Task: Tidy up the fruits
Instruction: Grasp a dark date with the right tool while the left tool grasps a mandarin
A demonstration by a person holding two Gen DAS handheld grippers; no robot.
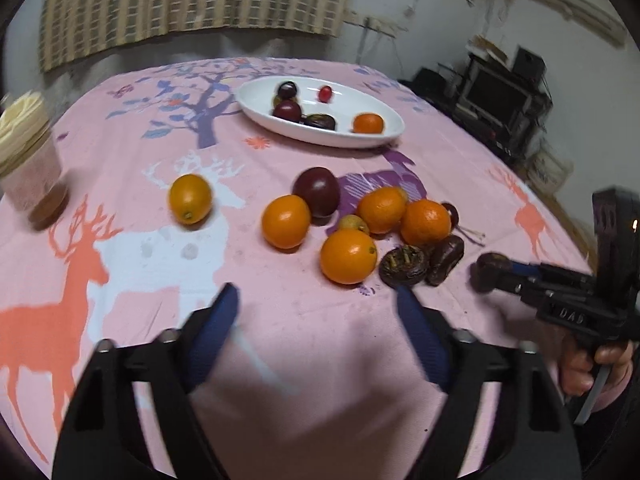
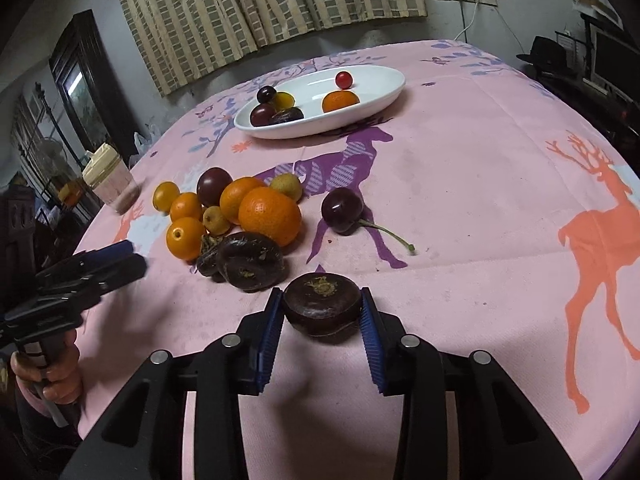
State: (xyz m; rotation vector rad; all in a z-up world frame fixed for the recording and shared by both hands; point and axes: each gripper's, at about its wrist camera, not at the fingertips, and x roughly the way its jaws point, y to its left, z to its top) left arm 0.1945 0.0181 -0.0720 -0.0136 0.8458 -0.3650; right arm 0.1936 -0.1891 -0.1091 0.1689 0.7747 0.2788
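Right tongs [image 2: 322, 314] grip a dark water chestnut [image 2: 322, 307]; left tongs [image 1: 316, 316] gape empty; no legible writing.

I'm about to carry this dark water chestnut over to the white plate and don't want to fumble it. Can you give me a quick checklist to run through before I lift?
1. Right gripper pads on both sides of the dark water chestnut: ok, blue pads press on its left and right flanks.
2. Chestnut apart from the neighbouring dark fruit: ok, a gap shows.
3. Room in the white plate: ok, bare space beside the orange.
4. Path to the plate: ok, the cherry lies right of the fruit pile, open cloth between.
5. Left gripper out of the way: ok, open, holding nothing.
6. Grip firm enough: cannot tell.
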